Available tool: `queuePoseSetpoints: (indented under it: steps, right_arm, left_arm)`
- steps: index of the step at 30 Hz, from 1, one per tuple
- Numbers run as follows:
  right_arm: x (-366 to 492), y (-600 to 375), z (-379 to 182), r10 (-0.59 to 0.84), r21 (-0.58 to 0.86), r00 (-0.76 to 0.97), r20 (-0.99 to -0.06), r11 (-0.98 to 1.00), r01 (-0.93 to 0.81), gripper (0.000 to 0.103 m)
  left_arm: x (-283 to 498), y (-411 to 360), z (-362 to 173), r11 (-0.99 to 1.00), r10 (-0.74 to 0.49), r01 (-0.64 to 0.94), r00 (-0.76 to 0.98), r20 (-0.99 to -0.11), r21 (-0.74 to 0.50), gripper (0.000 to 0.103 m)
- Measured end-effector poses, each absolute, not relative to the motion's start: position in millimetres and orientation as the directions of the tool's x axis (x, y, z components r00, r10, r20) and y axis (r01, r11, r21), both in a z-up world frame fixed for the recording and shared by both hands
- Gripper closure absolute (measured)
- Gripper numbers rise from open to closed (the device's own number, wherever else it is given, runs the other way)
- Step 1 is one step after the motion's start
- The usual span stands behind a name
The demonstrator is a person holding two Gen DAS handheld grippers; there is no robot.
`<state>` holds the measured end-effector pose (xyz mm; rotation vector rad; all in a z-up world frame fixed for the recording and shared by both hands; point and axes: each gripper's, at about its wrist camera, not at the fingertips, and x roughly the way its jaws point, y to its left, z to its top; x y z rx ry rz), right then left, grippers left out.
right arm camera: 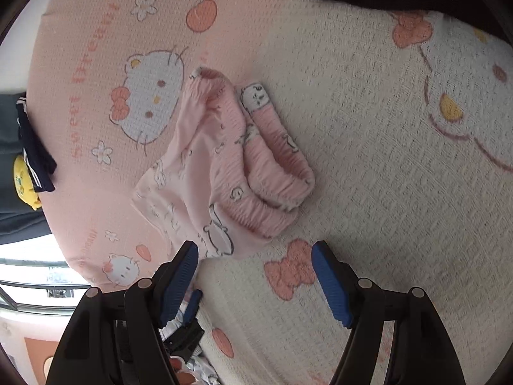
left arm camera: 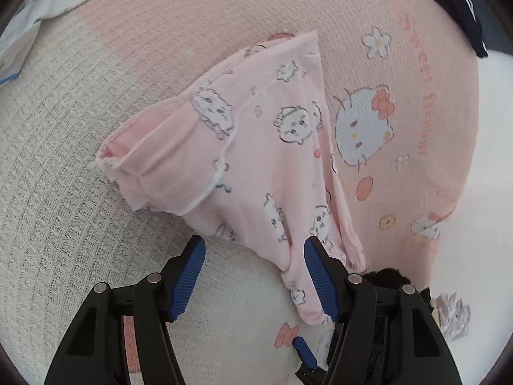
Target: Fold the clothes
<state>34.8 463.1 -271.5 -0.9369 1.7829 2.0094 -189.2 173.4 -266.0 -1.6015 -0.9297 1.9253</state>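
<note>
A blanket (left arm camera: 80, 147), waffle-textured, part pink and part cream, printed with cartoon cat faces, bows and flowers, covers nearly the whole field in both wrist views. The surface beneath it is not visible.

A pair of pink shorts (left arm camera: 243, 147), printed with small cartoon animals, lies crumpled on the blanket across the line where pink meets cream. In the right wrist view the shorts (right arm camera: 224, 166) show a gathered elastic waistband bunched toward the cream side, with the thinner fabric spread toward the pink side.

A dark garment with white stripes (left arm camera: 461, 9) lies at the far right edge of the blanket in the left wrist view. A pale blue and white garment (left arm camera: 29, 22) lies at the far left corner, well apart from the shorts.

The left tongs (left arm camera: 255, 277) are spread. The right pad (left arm camera: 320, 279) sits against the near end of the shorts, where a narrow strip of fabric runs down beside it; the left pad is over bare cream blanket. No fabric is pinched between them.

The right tongs (right arm camera: 256, 282) are likewise spread. The left pad (right arm camera: 178, 284) is just beside the near edge of the shorts; the right pad is over a printed bow on the blanket. Nothing is gripped.
</note>
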Motion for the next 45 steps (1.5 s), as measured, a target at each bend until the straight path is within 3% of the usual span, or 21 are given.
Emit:
queuePoseSetpoints:
  steps: [7, 10, 17, 23, 28, 30, 32, 34, 37, 40, 42, 45]
  right_arm:
    - [38, 471, -282, -0.146, 0.865, -0.853, -0.501, -0.040, -0.501, 0.030]
    - [27, 473, -277, -0.129, 0.857, -0.847, -0.515, -0.067, -0.511, 0.030]
    - [8, 475, -266, -0.077, 0.820, -0.818, -0.570, -0.113, -0.561, 0.030]
    - [7, 470, -263, -0.086, 0.822, -0.828, -0.554, -0.208, -0.529, 0.029]
    - [0, 472, -260, -0.091, 0.837, -0.841, -0.534, -0.204, -0.509, 0.015]
    - [-5, 475, -260, -0.102, 0.845, -0.845, -0.524, -0.183, -0.502, 0.000]
    - [-14, 475, -258, -0.105, 0.831, -0.831, -0.547, -0.190, -0.523, 0.000]
    - [-17, 473, -256, -0.092, 0.818, -0.821, -0.564, -0.202, -0.539, 0.000]
    - [-16, 469, -254, -0.064, 0.808, -0.818, -0.571, -0.215, -0.548, 0.002]
    - [-19, 462, -250, -0.025, 0.759, -0.782, -0.623, -0.263, -0.596, 0.012]
    - [-28, 456, -243, 0.009, 0.686, -0.733, -0.680, -0.345, -0.640, 0.024]
    - [-44, 443, -232, 0.074, 0.523, -0.637, -0.767, -0.504, -0.687, 0.032]
  left_arm:
    - [-185, 158, -284, -0.556, 0.760, 0.135, -0.319, -0.567, -0.820, 0.041]
    - [-185, 155, -288, -0.527, 0.761, 0.135, -0.364, -0.537, -0.839, 0.041]
    - [-193, 170, -286, -0.595, 0.714, 0.074, -0.408, -0.569, -0.800, 0.041]
    - [-194, 173, -288, -0.586, 0.725, 0.046, -0.416, -0.549, -0.809, 0.031]
    - [-195, 176, -287, -0.573, 0.738, 0.039, -0.409, -0.536, -0.819, 0.017]
    - [-196, 181, -286, -0.574, 0.738, 0.034, -0.412, -0.535, -0.818, 0.011]
    - [-197, 185, -284, -0.593, 0.727, 0.016, -0.418, -0.544, -0.805, 0.005]
    - [-197, 190, -283, -0.612, 0.717, -0.002, -0.424, -0.553, -0.791, 0.005]
    - [-197, 197, -280, -0.639, 0.700, -0.028, -0.434, -0.567, -0.768, 0.005]
    - [-198, 201, -279, -0.660, 0.703, -0.080, -0.419, -0.575, -0.747, 0.005]
    - [-199, 204, -277, -0.678, 0.699, -0.119, -0.409, -0.587, -0.725, 0.005]
    - [-199, 213, -274, -0.720, 0.680, -0.198, -0.390, -0.620, -0.665, 0.005]
